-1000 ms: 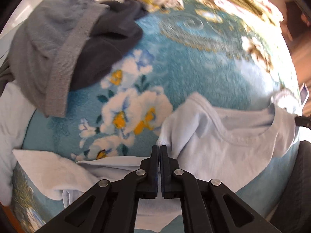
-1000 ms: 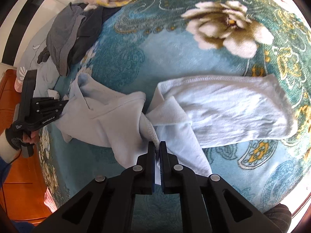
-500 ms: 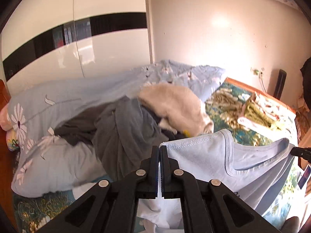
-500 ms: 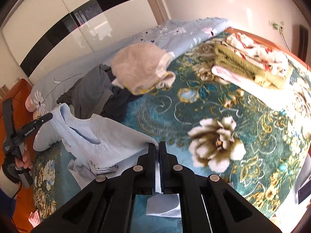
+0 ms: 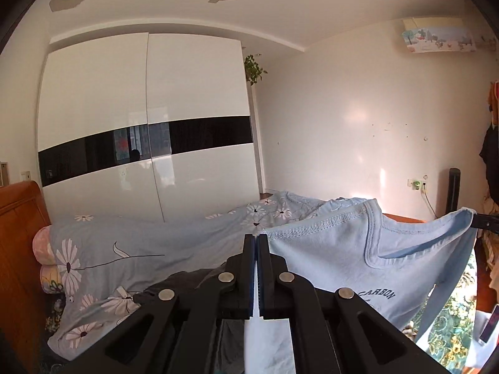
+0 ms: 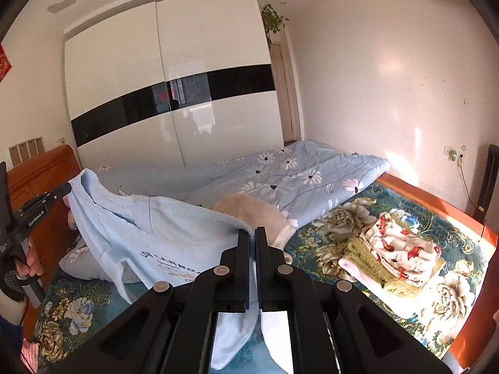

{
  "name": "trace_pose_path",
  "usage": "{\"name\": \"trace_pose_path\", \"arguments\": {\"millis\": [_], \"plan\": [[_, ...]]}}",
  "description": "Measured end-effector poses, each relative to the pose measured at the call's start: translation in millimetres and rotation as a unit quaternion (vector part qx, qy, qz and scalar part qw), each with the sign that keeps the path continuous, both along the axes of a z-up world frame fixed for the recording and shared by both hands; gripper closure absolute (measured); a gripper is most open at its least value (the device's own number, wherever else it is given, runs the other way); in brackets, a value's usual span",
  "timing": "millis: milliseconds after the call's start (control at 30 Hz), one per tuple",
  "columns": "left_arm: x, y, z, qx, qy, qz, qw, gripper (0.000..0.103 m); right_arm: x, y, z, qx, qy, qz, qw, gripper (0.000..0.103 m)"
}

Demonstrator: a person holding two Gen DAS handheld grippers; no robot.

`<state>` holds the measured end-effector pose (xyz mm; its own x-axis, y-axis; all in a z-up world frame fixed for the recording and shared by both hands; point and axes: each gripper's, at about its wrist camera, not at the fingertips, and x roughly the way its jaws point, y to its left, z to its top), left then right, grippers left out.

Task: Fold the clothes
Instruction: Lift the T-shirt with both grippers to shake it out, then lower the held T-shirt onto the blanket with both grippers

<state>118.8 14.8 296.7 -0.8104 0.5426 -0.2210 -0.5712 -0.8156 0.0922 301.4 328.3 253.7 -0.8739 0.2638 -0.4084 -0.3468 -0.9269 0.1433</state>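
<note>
A light blue T-shirt (image 5: 336, 268) with dark print on its chest hangs stretched in the air above the bed, held at both shoulders. My left gripper (image 5: 256, 240) is shut on one shoulder of it. My right gripper (image 6: 252, 233) is shut on the other shoulder of the T-shirt (image 6: 149, 237), and its tip shows at the right edge of the left wrist view. In the right wrist view the left gripper (image 6: 67, 188) appears at far left, held by a person's hand (image 6: 29, 257). The shirt's lower part droops below both grippers.
The bed carries a teal floral cover (image 6: 358, 218) and a pale blue daisy quilt (image 6: 296, 171) along the far side. A beige garment (image 6: 255, 215) lies behind the shirt, dark clothes (image 5: 193, 283) below it. Folded clothes (image 6: 396, 249) are stacked at right. A white wardrobe (image 5: 146, 124) stands behind.
Both grippers have risen from the bed and tipped up toward level, lifting the blue T-shirt off the cover. The shirt now hangs spread between them.
</note>
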Motion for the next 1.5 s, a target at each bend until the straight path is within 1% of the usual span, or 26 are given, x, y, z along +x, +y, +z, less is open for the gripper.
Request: {"name": "trace_pose_path", "arguments": {"millis": [167,333,433,500,567,667,700,767,867,967,1033,1133,1200,1267,1367,1500], "plan": [[36.3,-28.8,11.9,0.009,0.016,-0.006,0.9998,0.102,39.6,-24.4,16.3,0.019,0.018,0.004,1.0,0.1],[63.7,-59.8,28.7,0.005,0.027,-0.004,0.9996,0.102,76.8,-53.0,30.1,0.042,0.026,0.017,0.999,0.1],[69.8,-71.3,43.4,0.001,0.033,-0.009,0.9994,0.102,91.2,-68.2,45.3,0.057,0.036,0.028,0.997,0.1],[66.1,-70.2,47.6,-0.009,0.034,-0.014,0.9993,0.102,96.1,-75.0,57.0,0.064,0.043,0.035,0.996,0.1],[57.8,-61.3,41.4,-0.028,0.028,-0.018,0.999,0.102,94.8,-75.0,64.7,0.064,0.047,0.039,0.996,0.1],[30.5,-34.9,10.9,-0.05,-0.015,-0.032,0.9981,0.102,80.1,-63.0,61.2,0.05,0.031,0.035,0.998,0.1],[18.2,-24.0,-4.4,-0.059,-0.033,-0.034,0.9972,0.102,70.2,-55.1,53.1,0.038,0.016,0.032,0.999,0.1],[-4.9,-0.3,-40.5,-0.08,-0.061,-0.033,0.9944,0.102,47.2,-36.4,27.7,0.007,-0.024,0.025,0.999,0.1],[-40.0,38.7,-99.1,-0.115,-0.108,-0.029,0.9871,0.102,10.4,-6.6,-27.0,-0.037,-0.095,0.006,0.995,0.1],[-63.5,77.5,-154.4,-0.155,-0.141,-0.029,0.9773,0.102,-22.5,24.7,-86.0,-0.073,-0.162,-0.017,0.984,0.1],[-73.6,100.6,-188.7,-0.181,-0.164,-0.032,0.969,0.102,-38.8,44.2,-120.4,-0.093,-0.198,-0.034,0.975,0.1],[-97.9,130.7,-231.6,-0.201,-0.216,-0.04,0.9545,0.102,-61.6,73.0,-166.6,-0.12,-0.246,-0.055,0.96,0.1],[-110.0,148.6,-254.2,-0.214,-0.236,-0.035,0.9473,0.102,-73.3,87.9,-191.8,-0.135,-0.275,-0.067,0.95,0.1],[-120.3,160.9,-268.9,-0.224,-0.254,-0.028,0.9406,0.102,-83.9,100.7,-212.7,-0.152,-0.297,-0.076,0.94,0.1],[-135.4,178.2,-287.6,-0.237,-0.273,-0.017,0.9321,0.102,-96.4,113.9,-234.9,-0.173,-0.321,-0.09,0.927,0.1],[-155.4,194.7,-304.6,-0.248,-0.294,-0.005,0.9233,0.102,-112.7,131.1,-257.9,-0.195,-0.341,-0.106,0.914,0.1]]}}
